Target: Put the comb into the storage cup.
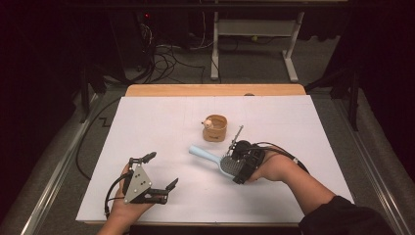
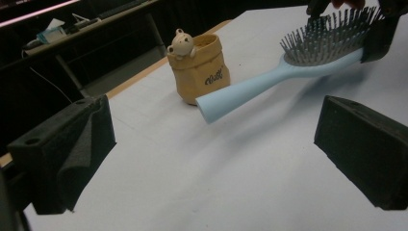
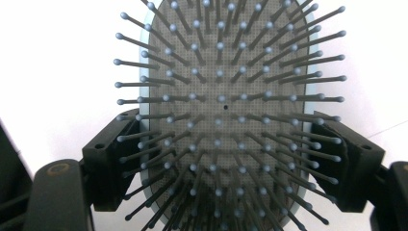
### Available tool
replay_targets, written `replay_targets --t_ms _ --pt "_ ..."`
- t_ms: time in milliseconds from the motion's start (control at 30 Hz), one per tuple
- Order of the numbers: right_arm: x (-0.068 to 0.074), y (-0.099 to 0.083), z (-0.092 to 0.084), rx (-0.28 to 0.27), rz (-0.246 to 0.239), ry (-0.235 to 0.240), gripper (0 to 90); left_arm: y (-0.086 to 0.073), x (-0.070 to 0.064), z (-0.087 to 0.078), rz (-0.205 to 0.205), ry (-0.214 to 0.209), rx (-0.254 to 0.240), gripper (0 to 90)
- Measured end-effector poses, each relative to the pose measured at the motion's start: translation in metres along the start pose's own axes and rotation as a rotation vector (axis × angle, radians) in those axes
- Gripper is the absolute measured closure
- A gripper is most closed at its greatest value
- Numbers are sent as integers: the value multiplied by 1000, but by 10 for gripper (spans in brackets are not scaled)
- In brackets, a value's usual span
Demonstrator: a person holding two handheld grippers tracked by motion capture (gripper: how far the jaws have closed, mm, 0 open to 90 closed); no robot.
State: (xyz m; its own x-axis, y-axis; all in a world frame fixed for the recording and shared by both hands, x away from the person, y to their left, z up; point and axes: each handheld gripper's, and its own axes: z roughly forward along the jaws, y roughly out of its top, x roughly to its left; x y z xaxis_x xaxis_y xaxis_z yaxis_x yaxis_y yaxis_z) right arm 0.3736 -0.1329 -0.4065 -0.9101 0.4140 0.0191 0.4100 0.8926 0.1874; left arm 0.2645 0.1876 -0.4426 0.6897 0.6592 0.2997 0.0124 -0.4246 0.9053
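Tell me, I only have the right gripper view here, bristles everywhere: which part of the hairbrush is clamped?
Observer: The right gripper grips the hairbrush by the head's two edges; the pale blue handle sticks out free.
Operator: Anything near the handle?
Observer: A small tan pouch with a bear figure on its rim stands just beyond the handle's end, not touching it.
Operator: And the other gripper?
Observer: The left gripper is open, with nothing between its jaws, toward the table's near left.
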Motion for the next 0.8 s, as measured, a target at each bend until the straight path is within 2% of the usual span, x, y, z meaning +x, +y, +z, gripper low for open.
replay_targets --t_ms 33,67,100,267,400,533,667,800 --pt "2 -1 -2 -3 7 -5 212 8 -2 2 82 22 31 14" --pt "2 -1 -2 -3 7 -5 212 8 -2 2 82 22 31 17" --pt "3 -2 -4 -7 9 -5 212 11 -3 3 122 29 41 17" --pt "9 -1 -18 -18 3 -6 212 27 -3 9 268 50 101 30" --pt "13 6 -28 -14 -4 -11 212 33 -2 12 348 62 130 40" --pt "20 18 -31 -3 -21 -17 211 35 -5 14 462 113 150 46" --pt "26 27 -31 5 -35 -19 211 35 -10 16 516 133 173 47" --pt "33 41 -29 20 -57 -16 211 30 -16 22 581 154 215 54"
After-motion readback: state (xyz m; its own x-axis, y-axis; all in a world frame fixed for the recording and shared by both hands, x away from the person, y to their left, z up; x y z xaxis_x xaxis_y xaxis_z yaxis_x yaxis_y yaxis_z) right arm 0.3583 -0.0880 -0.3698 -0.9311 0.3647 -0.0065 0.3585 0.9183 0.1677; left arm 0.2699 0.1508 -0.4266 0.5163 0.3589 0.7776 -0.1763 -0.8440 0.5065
